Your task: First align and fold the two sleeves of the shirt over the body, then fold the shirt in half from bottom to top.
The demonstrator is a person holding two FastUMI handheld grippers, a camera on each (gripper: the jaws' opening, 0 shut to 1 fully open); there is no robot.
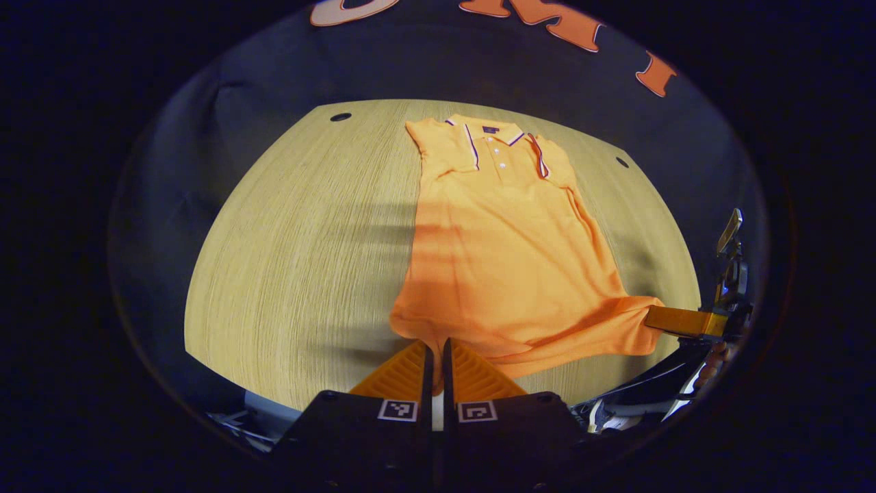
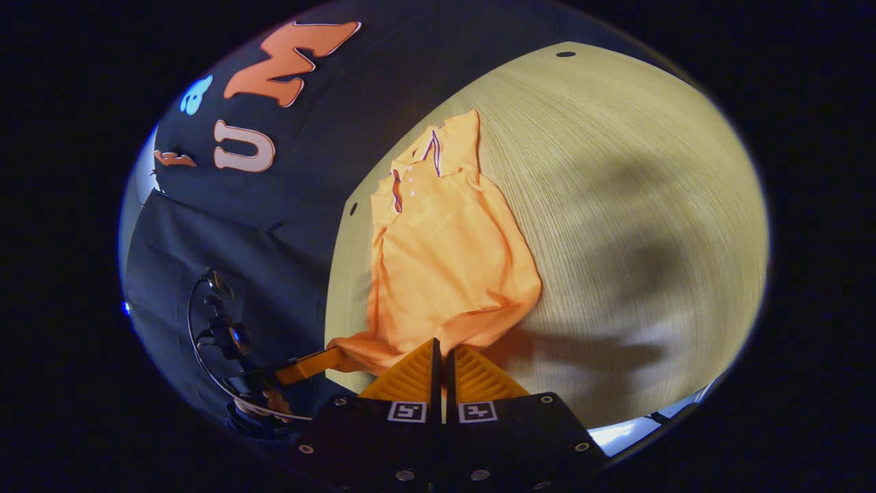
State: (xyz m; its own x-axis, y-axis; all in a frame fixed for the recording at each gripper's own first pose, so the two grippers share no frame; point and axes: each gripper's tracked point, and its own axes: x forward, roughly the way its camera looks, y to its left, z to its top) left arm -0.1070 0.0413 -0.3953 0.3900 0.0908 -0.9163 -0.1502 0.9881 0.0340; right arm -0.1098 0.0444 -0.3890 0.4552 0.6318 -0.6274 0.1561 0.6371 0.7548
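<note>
- Shirt (image 1: 506, 246): lies flat at frame centre on the desk (image 1: 301, 260), sleeves folded in, collar at top.
- Left gripper (image 1: 436, 350): closed, pinching the bottom hem.
- Right gripper (image 2: 441, 350): closed on the other hem corner.
- Desk holes (image 1: 340, 117): upper corners.

Pale wood-grain table (image 1: 301, 226), black cloth wall (image 2: 274, 226), seemingly dim light

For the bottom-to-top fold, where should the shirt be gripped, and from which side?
Grip the shirt at its two hem corners, coming from the near table edge. The sleeves are folded in, the collar lies far, and the hem is nearest both hand-held grippers.
</note>
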